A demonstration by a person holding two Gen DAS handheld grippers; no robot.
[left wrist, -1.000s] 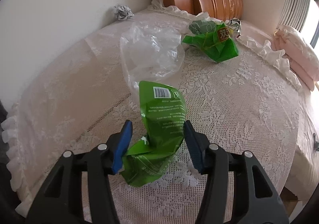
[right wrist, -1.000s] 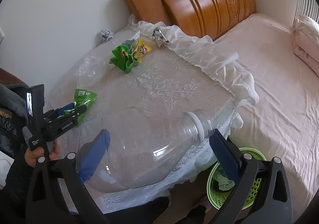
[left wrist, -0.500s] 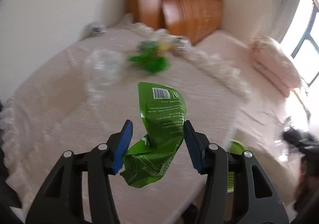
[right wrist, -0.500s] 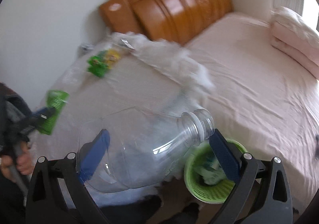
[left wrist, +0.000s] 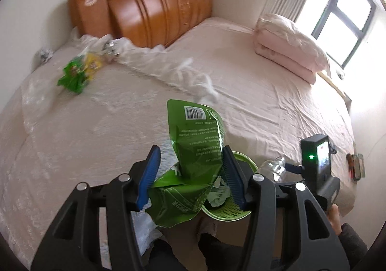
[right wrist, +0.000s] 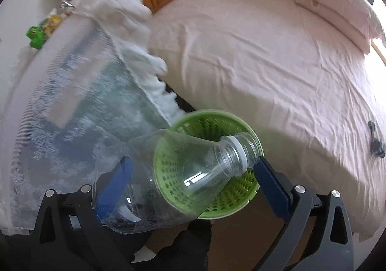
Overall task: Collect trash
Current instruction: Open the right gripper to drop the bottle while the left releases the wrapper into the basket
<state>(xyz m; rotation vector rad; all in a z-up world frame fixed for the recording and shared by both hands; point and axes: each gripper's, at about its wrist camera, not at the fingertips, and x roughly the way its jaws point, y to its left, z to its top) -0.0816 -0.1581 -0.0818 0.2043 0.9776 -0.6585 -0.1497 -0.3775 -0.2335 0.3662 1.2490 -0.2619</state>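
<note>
My left gripper (left wrist: 190,172) is shut on a crumpled green snack bag (left wrist: 193,148), held up above the green trash basket (left wrist: 229,213) on the floor by the bed. My right gripper (right wrist: 193,181) is shut on a clear plastic bottle (right wrist: 173,181), its open neck over the same basket (right wrist: 231,201). The right gripper and bottle also show at the right of the left wrist view (left wrist: 275,167). Another green and yellow snack bag (left wrist: 77,73) lies on the lace-covered table, near a crumpled foil ball (left wrist: 44,55).
A lace-covered table (left wrist: 60,150) stands left of a pink bed (left wrist: 265,92) with a wooden headboard (left wrist: 149,5) and folded pink quilt (left wrist: 289,51). A clear plastic wrap (left wrist: 31,99) lies on the table. The basket holds crumpled paper (left wrist: 217,196).
Both grippers have swung right, away from the table, to above the green basket between table and bed. Each still holds its item.
</note>
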